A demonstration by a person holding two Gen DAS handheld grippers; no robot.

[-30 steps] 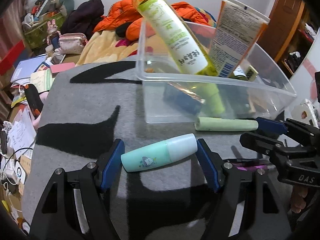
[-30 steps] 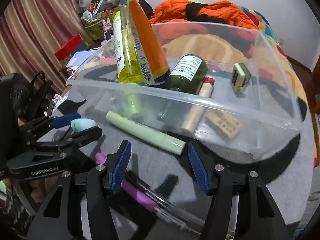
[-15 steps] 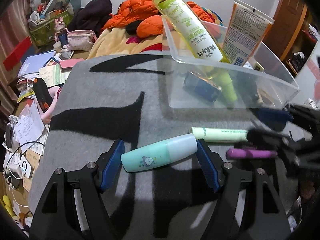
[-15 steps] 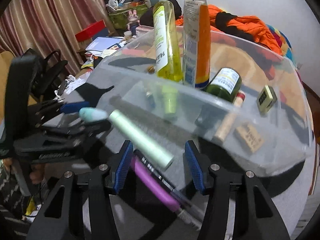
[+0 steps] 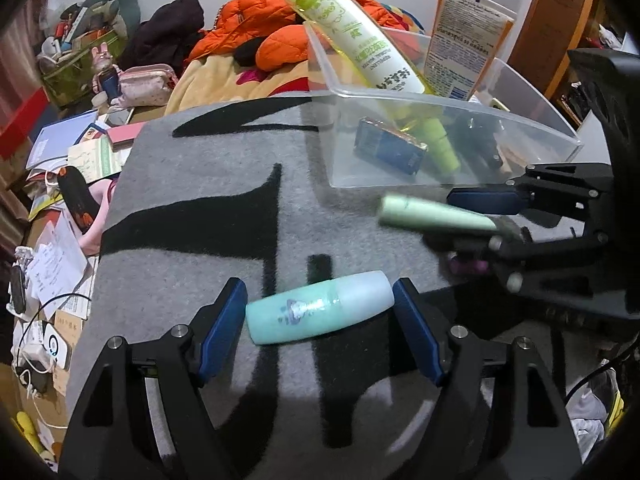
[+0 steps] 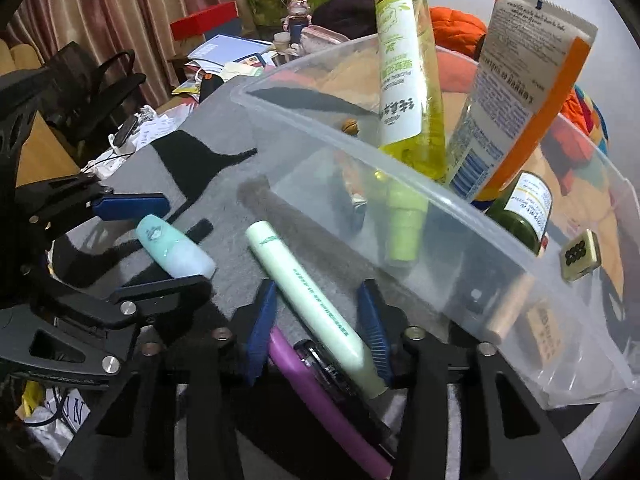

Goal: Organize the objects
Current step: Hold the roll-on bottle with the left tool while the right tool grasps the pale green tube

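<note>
A mint-green capped bottle [image 5: 318, 313] lies on the grey-and-black mat between the fingers of my left gripper [image 5: 320, 328], which is shut on it end to end; it also shows in the right wrist view [image 6: 174, 250]. My right gripper [image 6: 318, 330] has closed around a pale green tube [image 6: 308, 298], seen blurred in the left wrist view [image 5: 436, 218]. A purple pen [image 6: 320, 388] and a clear pen [image 6: 332, 368] lie under the right gripper. The clear plastic bin [image 6: 400, 184] holds a yellow-green bottle [image 6: 408, 68], an orange-and-white tube [image 6: 520, 92] and a dark green jar [image 6: 520, 216].
The bin [image 5: 440, 100] stands at the far right of the mat [image 5: 208, 208]. Papers, cables and boxes [image 5: 52, 208] crowd the left edge. Clothes and an orange jacket [image 5: 256, 36] lie behind. A tile [image 6: 580, 256] and a cork-coloured stick [image 6: 508, 312] lie in the bin.
The right gripper has narrowed onto the pale green tube and swung it, with its far end lifted. The left gripper stays on the mint bottle. The bin appears farther right.
</note>
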